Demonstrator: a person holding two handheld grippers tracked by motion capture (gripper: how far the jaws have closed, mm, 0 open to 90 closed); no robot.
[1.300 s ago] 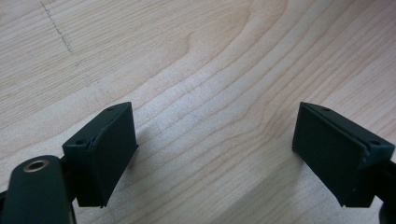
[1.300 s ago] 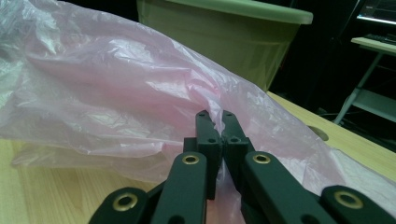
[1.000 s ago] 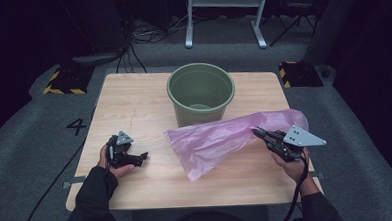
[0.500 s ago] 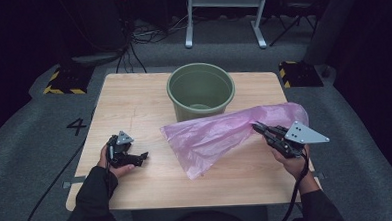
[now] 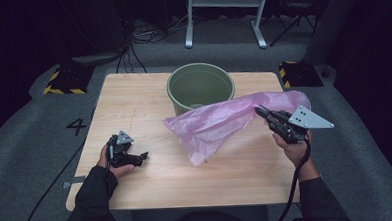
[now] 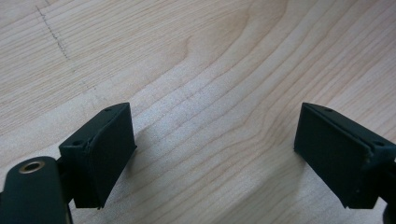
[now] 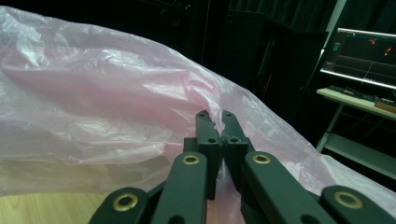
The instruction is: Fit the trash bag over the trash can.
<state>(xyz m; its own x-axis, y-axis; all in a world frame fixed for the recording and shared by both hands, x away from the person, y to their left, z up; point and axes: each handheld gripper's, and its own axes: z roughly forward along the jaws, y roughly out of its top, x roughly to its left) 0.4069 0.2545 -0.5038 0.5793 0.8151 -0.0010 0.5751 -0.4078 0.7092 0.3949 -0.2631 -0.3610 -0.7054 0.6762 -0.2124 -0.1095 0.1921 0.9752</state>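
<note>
High view: right gripper [image 5: 262, 112] pinches the pink bag [image 5: 220, 127], lifted over the table [image 5: 148, 100] in front of the bucket [image 5: 200, 85]; left gripper [image 5: 142, 156] rests on the wood, well apart.
Left gripper view: jaws spread wide, bare wood between.
Right gripper view: jaws clamped on the bag's film, which spreads leftward.
</note>
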